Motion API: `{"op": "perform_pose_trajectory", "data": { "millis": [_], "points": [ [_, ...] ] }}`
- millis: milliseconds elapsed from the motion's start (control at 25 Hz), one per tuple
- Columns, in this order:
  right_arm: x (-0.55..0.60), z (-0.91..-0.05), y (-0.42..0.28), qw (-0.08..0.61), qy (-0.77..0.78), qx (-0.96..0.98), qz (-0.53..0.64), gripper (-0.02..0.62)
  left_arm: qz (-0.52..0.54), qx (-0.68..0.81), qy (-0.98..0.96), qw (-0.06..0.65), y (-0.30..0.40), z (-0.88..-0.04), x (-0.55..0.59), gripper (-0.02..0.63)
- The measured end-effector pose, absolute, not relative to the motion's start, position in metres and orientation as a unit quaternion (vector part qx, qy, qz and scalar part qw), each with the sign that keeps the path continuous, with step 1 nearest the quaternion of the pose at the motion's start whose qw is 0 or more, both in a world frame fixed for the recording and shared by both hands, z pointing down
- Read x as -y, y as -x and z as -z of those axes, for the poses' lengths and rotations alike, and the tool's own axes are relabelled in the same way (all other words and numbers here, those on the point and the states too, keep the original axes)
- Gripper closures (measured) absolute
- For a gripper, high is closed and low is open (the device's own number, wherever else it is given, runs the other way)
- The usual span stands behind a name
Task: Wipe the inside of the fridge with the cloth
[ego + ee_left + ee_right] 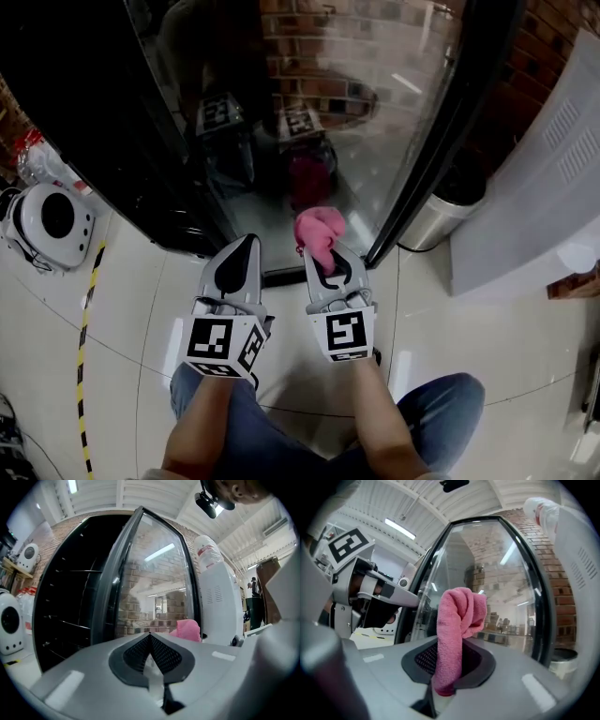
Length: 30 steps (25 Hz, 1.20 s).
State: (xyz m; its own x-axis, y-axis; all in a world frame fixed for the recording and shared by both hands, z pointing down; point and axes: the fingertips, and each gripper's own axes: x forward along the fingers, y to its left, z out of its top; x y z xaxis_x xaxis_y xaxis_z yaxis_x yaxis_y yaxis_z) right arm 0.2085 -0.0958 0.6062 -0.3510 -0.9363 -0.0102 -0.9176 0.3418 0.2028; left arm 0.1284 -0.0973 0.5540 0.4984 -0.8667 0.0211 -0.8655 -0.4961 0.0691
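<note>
Overhead, the head view had both tools side by side above the glossy white tiled floor (pixel 469 328), just short of a tall black fridge (pixel 103 131) and its glass door (pixel 375 103). The right tool (pixel 329 264) was clamped on a pink terry cloth (pixel 317 232). The right gripper view showed the cloth pinched low between the pads, standing up out of the jaws and flopping over at the top. The left tool (pixel 247 244) had its jaws pressed together with nothing between them, clearest in the left gripper view. Only that view showed wire shelves (pixel 65 623) in the dark interior, left of the door frame. Only the head view caught a round white appliance (pixel 52 220) on the floor at left and a steel bin (pixel 439 217) at right.
</note>
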Motion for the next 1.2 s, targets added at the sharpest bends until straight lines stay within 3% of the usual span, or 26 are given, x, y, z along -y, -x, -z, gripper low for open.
{"op": "perform_pose_trajectory", "data": {
  "millis": [280,440,600,880,1200],
  "points": [
    [0.104,-0.615,-0.311,0.069,-0.636,0.765,0.075,0.534,-0.006,0.494,-0.869,0.035,-0.161,-0.566,0.096,0.592],
    [0.105,-0.613,-0.329,0.067,-0.648,0.755,0.076,0.534,-0.011,0.507,-0.861,0.025,-0.163,-0.571,0.098,0.592],
    [0.097,-0.602,-0.290,0.039,-0.625,0.775,0.087,0.534,-0.014,0.532,-0.846,0.018,-0.151,-0.571,0.099,0.592],
    [0.081,-0.618,-0.160,0.024,-0.530,0.844,0.085,0.534,-0.005,0.566,-0.824,0.037,-0.113,-0.576,0.097,0.592],
    [0.092,-0.661,-0.095,0.004,-0.506,0.862,0.036,0.534,-0.035,0.612,-0.788,0.061,-0.056,-0.593,0.101,0.592]
  ]
}}
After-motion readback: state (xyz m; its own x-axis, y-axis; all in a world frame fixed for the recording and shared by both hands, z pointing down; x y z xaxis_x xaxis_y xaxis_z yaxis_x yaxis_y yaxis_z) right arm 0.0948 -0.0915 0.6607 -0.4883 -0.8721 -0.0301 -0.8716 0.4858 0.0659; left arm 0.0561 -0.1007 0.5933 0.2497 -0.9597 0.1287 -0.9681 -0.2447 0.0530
